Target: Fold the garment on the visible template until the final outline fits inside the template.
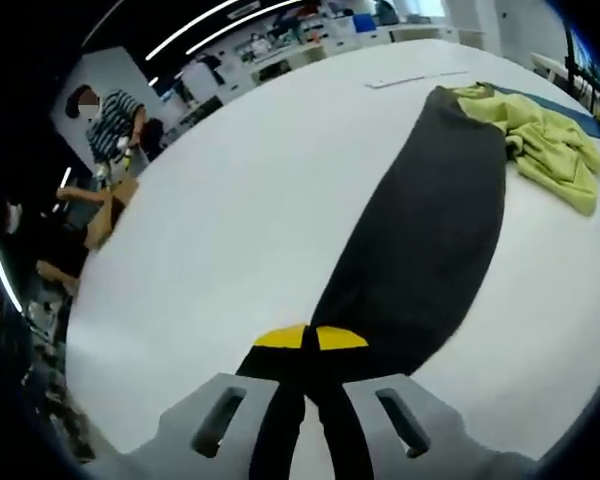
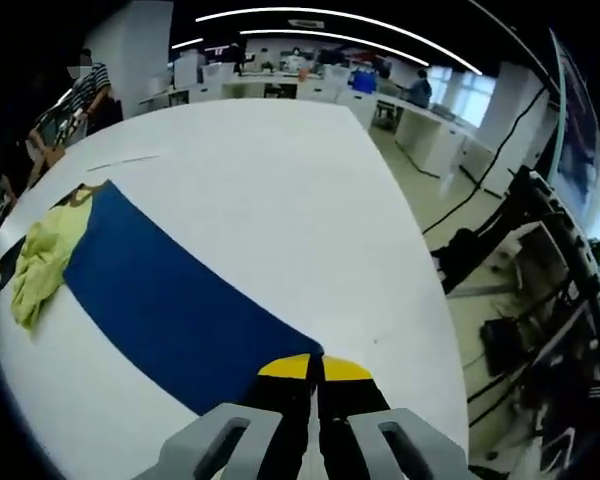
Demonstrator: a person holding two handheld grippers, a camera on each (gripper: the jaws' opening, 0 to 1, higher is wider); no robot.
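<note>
A long dark grey sheet (image 1: 430,230) lies on the white table (image 1: 250,200), running from my left gripper (image 1: 310,338) away to the upper right. The left jaws are shut, their yellow tips pinching the sheet's near end. A crumpled yellow-green garment (image 1: 545,140) lies on the sheet's far end, beside a strip of blue sheet (image 1: 575,112). In the right gripper view a long blue sheet (image 2: 170,300) stretches from the garment (image 2: 42,258) toward my right gripper (image 2: 315,368). The right jaws are shut on the blue sheet's near corner.
The table's right edge (image 2: 420,270) drops to a floor with cables and a metal equipment frame (image 2: 540,270). A person in a striped shirt (image 1: 115,115) stands past the table's far-left edge. Desks and shelves (image 2: 280,70) line the back of the room.
</note>
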